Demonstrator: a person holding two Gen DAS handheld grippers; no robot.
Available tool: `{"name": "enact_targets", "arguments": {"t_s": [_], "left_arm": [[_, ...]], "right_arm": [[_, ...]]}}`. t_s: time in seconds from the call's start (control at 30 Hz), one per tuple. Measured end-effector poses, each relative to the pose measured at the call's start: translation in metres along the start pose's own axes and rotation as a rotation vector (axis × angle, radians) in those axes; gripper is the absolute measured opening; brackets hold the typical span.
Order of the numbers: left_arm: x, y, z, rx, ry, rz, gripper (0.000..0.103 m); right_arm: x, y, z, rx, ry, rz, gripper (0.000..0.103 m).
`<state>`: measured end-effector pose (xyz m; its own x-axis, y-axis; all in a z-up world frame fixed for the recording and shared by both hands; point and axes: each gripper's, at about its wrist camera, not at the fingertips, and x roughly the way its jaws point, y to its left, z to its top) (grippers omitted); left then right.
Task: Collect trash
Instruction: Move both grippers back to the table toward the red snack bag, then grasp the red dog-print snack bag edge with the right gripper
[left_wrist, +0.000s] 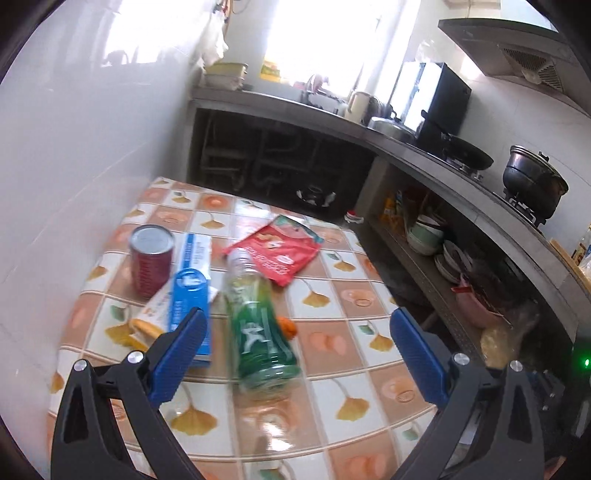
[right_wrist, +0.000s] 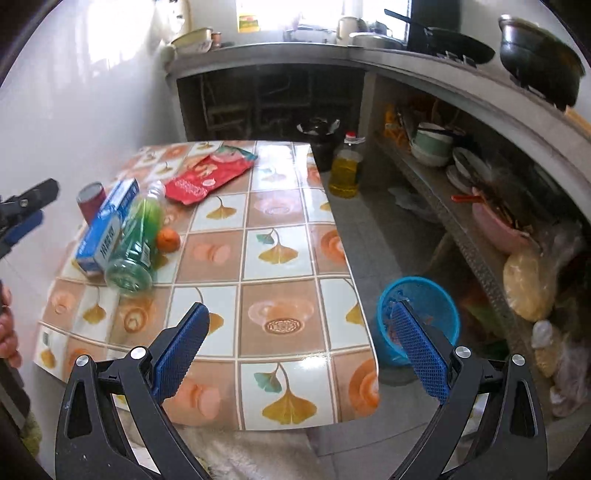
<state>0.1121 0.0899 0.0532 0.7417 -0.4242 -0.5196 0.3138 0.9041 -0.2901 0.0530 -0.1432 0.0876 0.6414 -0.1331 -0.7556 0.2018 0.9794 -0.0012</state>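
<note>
Trash lies on the tile-patterned table (left_wrist: 332, 369): an upright red can (left_wrist: 151, 258), a blue and white box (left_wrist: 192, 295) on an orange and white box (left_wrist: 147, 321), a green plastic bottle (left_wrist: 258, 325) on its side, a flat red snack packet (left_wrist: 275, 251) and a small orange fruit (left_wrist: 288, 325). My left gripper (left_wrist: 299, 314) hovers open just before the bottle, nothing between its fingers. My right gripper (right_wrist: 301, 308) is open and empty over the table's near right part (right_wrist: 280, 258), with the bottle (right_wrist: 136, 240), box (right_wrist: 107, 225), can (right_wrist: 90, 201), packet (right_wrist: 207, 173) and fruit (right_wrist: 168, 239) far left.
A blue mesh basket (right_wrist: 424, 306) stands on the floor right of the table. Beyond are a yellow oil bottle (right_wrist: 345, 170) and a black bin (right_wrist: 321, 144). A counter with shelves of bowls (right_wrist: 432, 144) runs along the right. A white wall (left_wrist: 74, 166) bounds the left. A hand (right_wrist: 7, 332) shows at the left edge.
</note>
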Motion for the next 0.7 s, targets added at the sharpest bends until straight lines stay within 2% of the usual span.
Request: {"name": "enact_targets", "arguments": {"t_s": [0.1, 0.17, 0.27, 0.4, 0.7], "left_arm": [[-0.002, 0.014, -0.009, -0.005, -0.008, 0.04, 0.097], [0.001, 0.027, -0.017, -0.025, -0.005, 0.06, 0.097], [0.009, 0.042, -0.027, -0.047, 0.018, 0.064, 0.097], [0.015, 0.06, -0.034, -0.091, 0.031, 0.052, 0.097], [0.02, 0.088, -0.043, -0.15, -0.016, 0.074, 0.097]], "right_arm": [[0.007, 0.008, 0.003, -0.015, -0.004, 0.007, 0.095], [0.012, 0.01, 0.006, -0.015, -0.013, 0.064, 0.095], [0.022, 0.009, 0.011, -0.005, -0.022, 0.219, 0.095], [0.034, 0.007, 0.021, 0.026, -0.022, 0.289, 0.095], [0.096, 0.017, 0.071, 0.113, 0.103, 0.484, 0.095]]}}
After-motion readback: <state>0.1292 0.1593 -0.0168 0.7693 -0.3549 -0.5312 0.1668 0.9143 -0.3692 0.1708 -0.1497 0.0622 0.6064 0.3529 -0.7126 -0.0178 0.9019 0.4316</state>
